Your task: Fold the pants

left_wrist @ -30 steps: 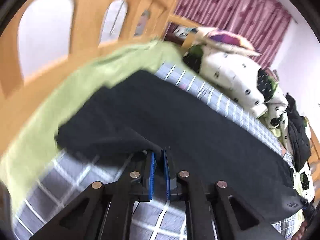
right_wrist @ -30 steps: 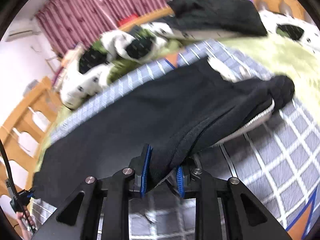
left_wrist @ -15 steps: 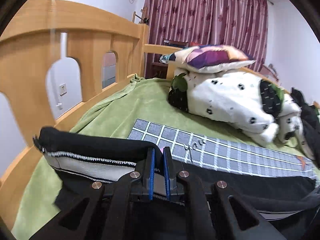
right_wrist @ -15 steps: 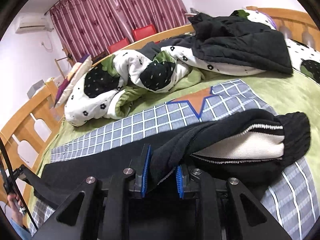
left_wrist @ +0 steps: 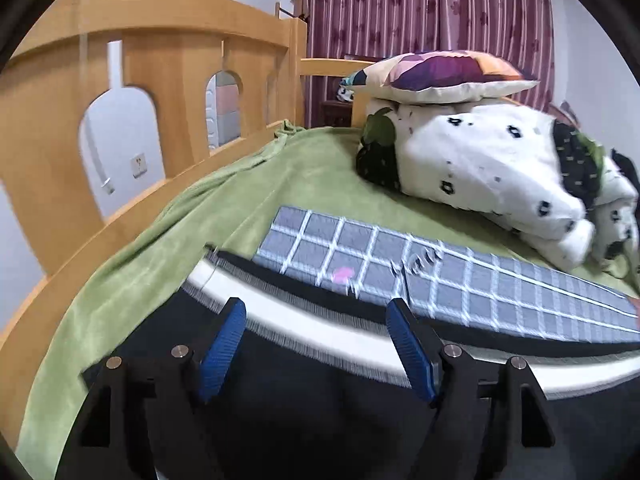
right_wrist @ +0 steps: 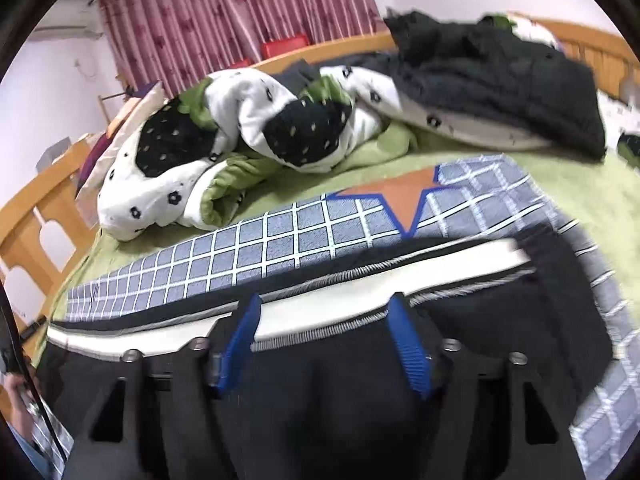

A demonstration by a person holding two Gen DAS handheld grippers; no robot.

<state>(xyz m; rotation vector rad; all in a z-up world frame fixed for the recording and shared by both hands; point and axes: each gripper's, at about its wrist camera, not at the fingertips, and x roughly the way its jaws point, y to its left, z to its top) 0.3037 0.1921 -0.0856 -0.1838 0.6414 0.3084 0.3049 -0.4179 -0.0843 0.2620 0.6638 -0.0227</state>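
On the bed: black pants [left_wrist: 320, 392] lie folded lengthwise over checked mat [left_wrist: 460, 280].
Left gripper [left_wrist: 316, 344]: wide open, empty.
Right gripper [right_wrist: 324, 340]: wide open, empty.
Left to do: crosswise fold, I'd judge.

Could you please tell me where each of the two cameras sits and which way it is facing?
Left wrist: on the left gripper, low over the black pants, facing the wooden bed rail and curtain; its open blue fingers show.
Right wrist: on the right gripper, facing the crumpled quilt; open fingers show.
Shared: pants, checked mat, quilt, curtain.
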